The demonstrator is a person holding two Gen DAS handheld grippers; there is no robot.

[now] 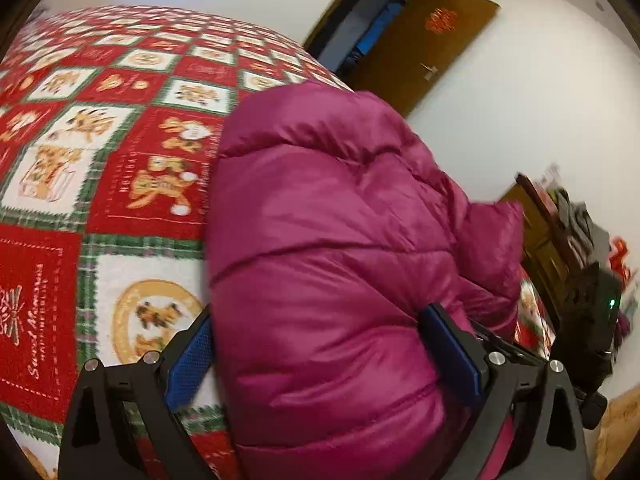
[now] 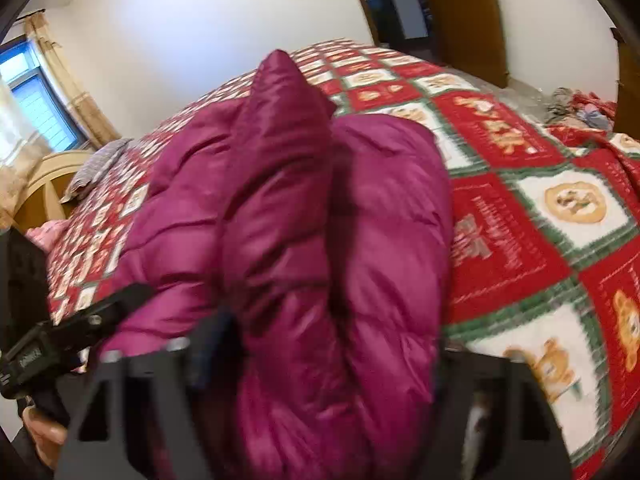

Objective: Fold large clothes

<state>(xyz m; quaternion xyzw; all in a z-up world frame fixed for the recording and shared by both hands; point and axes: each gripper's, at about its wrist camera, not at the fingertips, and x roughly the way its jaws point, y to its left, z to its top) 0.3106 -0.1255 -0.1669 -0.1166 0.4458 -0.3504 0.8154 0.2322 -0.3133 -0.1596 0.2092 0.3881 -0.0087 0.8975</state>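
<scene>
A magenta puffer jacket (image 1: 340,260) lies bunched on a bed covered by a red, white and green Christmas quilt (image 1: 100,140). My left gripper (image 1: 324,360) has its blue-padded fingers (image 1: 452,352) spread wide, with a thick roll of the jacket between them. In the right wrist view the jacket (image 2: 300,240) fills the middle, one fold sticking up. My right gripper (image 2: 320,356) is blurred, its fingers wide apart around the jacket's near end. The left gripper's body (image 2: 60,340) shows at the left of that view.
An open brown door (image 1: 420,40) and white wall stand beyond the bed. A wooden cabinet with clutter (image 1: 560,232) is at the right. In the right wrist view a window with curtains (image 2: 36,92), a headboard (image 2: 44,184) and a clothes pile (image 2: 580,108) show.
</scene>
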